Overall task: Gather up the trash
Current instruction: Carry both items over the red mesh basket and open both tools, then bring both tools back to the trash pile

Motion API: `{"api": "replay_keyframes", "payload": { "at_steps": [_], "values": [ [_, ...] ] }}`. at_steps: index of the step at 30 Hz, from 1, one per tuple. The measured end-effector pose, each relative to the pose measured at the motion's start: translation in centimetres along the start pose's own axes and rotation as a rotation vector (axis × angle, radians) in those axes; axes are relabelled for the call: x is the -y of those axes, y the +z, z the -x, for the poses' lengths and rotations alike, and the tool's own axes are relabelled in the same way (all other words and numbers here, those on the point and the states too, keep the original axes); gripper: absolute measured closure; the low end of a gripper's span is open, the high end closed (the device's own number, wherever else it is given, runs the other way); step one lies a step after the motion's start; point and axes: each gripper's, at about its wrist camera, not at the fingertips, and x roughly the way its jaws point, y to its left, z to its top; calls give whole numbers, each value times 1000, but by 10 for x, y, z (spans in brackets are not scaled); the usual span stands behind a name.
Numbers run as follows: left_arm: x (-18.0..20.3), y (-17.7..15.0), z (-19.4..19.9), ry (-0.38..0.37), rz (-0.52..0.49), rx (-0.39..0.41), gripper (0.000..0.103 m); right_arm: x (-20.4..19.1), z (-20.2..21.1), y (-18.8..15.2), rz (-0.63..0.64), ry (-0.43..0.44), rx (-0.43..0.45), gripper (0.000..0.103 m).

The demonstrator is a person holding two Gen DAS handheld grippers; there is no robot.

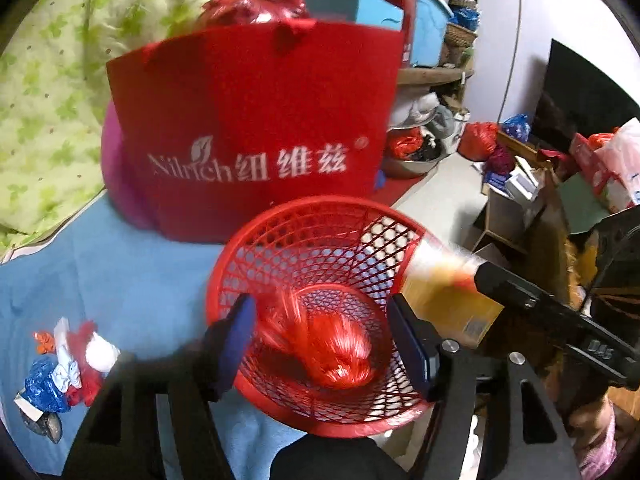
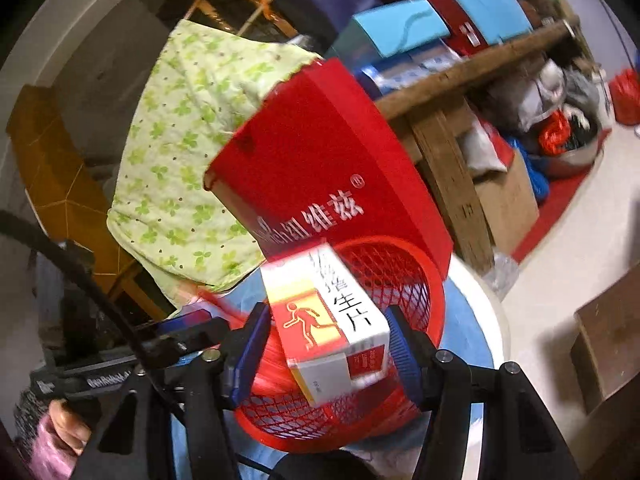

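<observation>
left wrist view: left gripper [image 1: 320,340] over red basket [image 1: 280,248], jaws spread, pads clear of blurred red plastic bag [image 1: 340,356] lying in basket bottom. more trash pile [image 1: 64,372] on blue sheet [image 1: 120,280].

right wrist view: right gripper [image 2: 328,344] over same basket [image 2: 420,280], jaws apart, box [image 2: 332,320] between, pads not pressing; likely dropping in.

I see the mesh basket [image 1: 320,240] on the bed [image 1: 120,280], just in front of the upright paper bag [image 1: 256,120]. A crumpled plastic bag [image 1: 332,344] lies in the basket. The quilt [image 1: 60,80] is heaped behind and left of the paper bag. A small trash pile [image 1: 68,376] lies on the bed, left of the basket.
</observation>
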Motion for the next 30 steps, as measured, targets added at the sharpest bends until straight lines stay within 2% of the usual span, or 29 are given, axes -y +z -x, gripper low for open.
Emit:
{"api": "replay_keyframes", "payload": {
  "at_steps": [1,6,10,17,20,24,30],
  "values": [
    [-1,-3,1,-1,9,-4,34,1,-1,-1,-10,-2,-6,31],
    [-32,-21,22,8,85,16,34,-3,5,-3,5,19,14,31],
    [-61,-52,48,54,140,46,31,-31,14,-4,63,64,45,31],
    [-139,-144,92,177,311,33,30,-111,15,-13,229,195,50,28],
    [-174,-183,107,257,393,36,30,-145,2,-26,285,246,6,27],
    [-225,-239,135,414,514,46,30,-183,-28,-50,354,270,-81,27],
    [-279,-286,161,513,644,59,30,-224,-89,-89,395,277,-239,27]
  ]
}}
